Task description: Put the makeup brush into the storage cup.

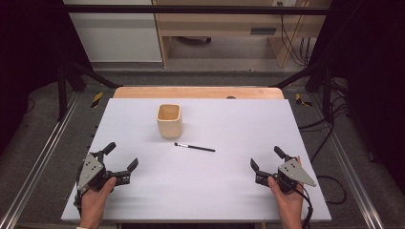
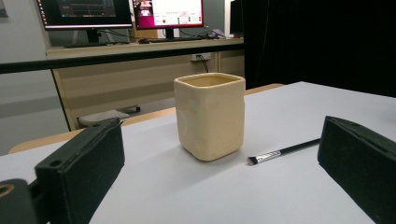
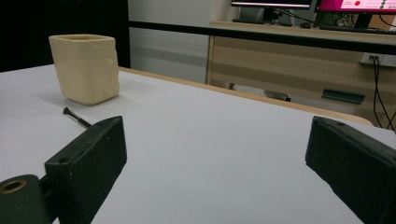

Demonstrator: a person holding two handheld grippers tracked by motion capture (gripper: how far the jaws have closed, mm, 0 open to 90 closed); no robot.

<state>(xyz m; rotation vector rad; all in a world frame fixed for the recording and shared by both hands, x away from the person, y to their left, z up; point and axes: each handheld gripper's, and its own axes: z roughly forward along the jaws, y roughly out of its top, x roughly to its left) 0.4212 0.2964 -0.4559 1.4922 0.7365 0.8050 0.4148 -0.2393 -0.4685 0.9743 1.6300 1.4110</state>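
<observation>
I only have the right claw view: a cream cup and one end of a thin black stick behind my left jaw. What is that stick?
Observer: A small brush, bristle tip toward the cup, lying flat on the table.
Operator: Anything in the cup?
Observer: The high view shows its inside bare.
Operator: Where's the left claw?
Observer: The left claw sits near the table's front left corner, jaws open, holding nothing.

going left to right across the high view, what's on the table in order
left hand-held gripper → cream square cup → small black brush → right hand-held gripper. Both grippers are open and hold nothing.
</observation>
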